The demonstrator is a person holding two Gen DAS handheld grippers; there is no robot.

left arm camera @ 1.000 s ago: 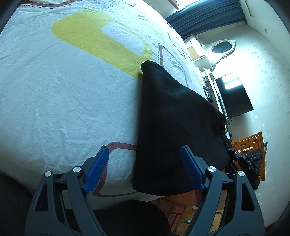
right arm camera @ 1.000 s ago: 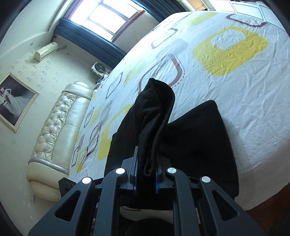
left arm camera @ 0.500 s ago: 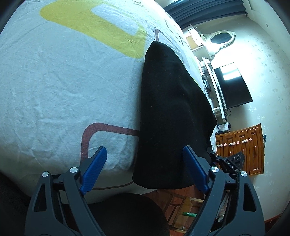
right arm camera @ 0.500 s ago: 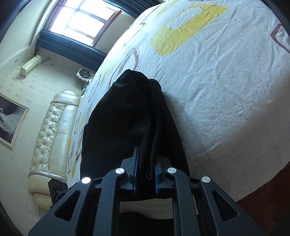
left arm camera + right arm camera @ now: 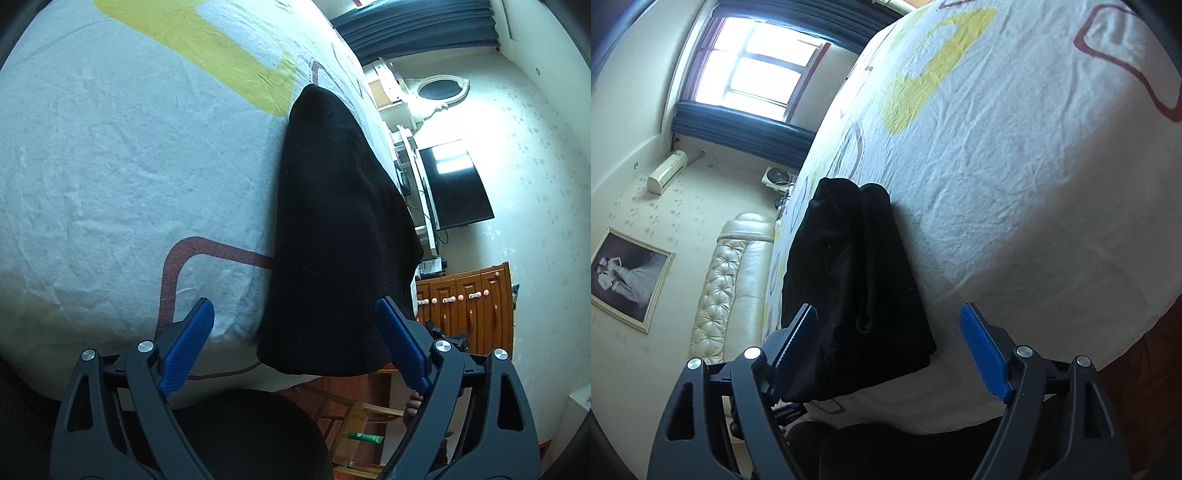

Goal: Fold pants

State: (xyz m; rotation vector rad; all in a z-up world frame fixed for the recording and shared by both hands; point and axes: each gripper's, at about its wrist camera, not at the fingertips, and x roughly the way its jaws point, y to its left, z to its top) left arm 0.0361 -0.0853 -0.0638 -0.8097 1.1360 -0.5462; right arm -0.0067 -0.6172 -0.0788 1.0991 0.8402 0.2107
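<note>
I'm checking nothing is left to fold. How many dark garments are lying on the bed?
1. The black pants lie folded near the bed's edge, in front of both open grippers, held by neither. Nothing else dark shows on the sheet, though parts of the bed lie outside both views.

bed sheet [image 5: 110,166] – patterned | television [image 5: 456,184] – wall | headboard [image 5: 720,284] | window [image 5: 757,77]

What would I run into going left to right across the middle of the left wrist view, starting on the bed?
White patterned bedsheet → folded black pants → white dresser shelving → dark TV screen → pale wallpapered wall.
</note>
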